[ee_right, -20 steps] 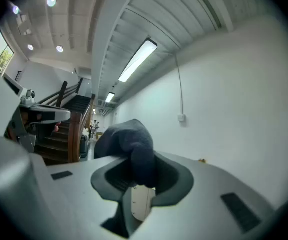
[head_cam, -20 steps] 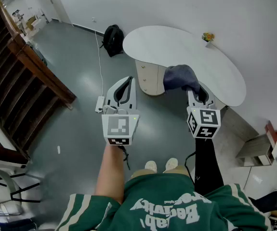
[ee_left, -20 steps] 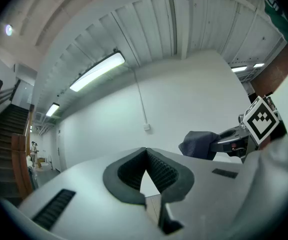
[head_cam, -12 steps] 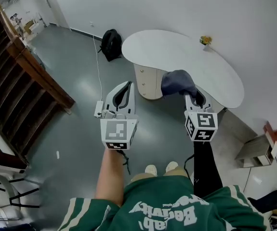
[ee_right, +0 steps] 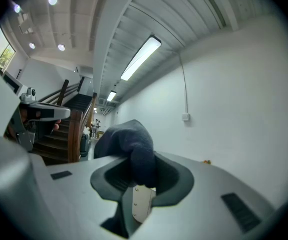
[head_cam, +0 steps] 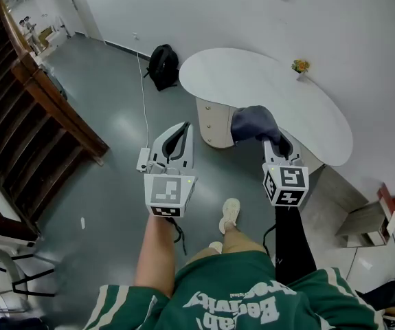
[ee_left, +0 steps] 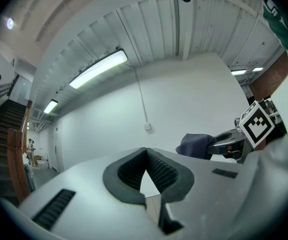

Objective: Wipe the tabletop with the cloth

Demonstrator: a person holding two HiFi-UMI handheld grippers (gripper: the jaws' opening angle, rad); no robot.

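Note:
A dark blue-grey cloth (head_cam: 253, 124) hangs bunched from my right gripper (head_cam: 275, 140), whose jaws are shut on it. The same cloth (ee_right: 128, 149) fills the middle of the right gripper view. It hovers over the near edge of the white kidney-shaped tabletop (head_cam: 252, 81). My left gripper (head_cam: 176, 135) is held to the left of the table over the floor, its jaws shut with nothing between them (ee_left: 145, 156). The cloth (ee_left: 196, 145) and the right gripper also show at the right of the left gripper view.
A small yellow-orange object (head_cam: 299, 66) sits at the table's far edge by the wall. A black backpack (head_cam: 162, 66) lies on the floor left of the table. A wooden stair rail (head_cam: 49, 95) runs along the left. A cable (head_cam: 144, 105) trails across the floor. My foot (head_cam: 229, 214) steps forward.
The view has shifted slightly and one foot has stepped forward toward the table. Both grippers keep their pose, the cloth still held over the table's near edge.

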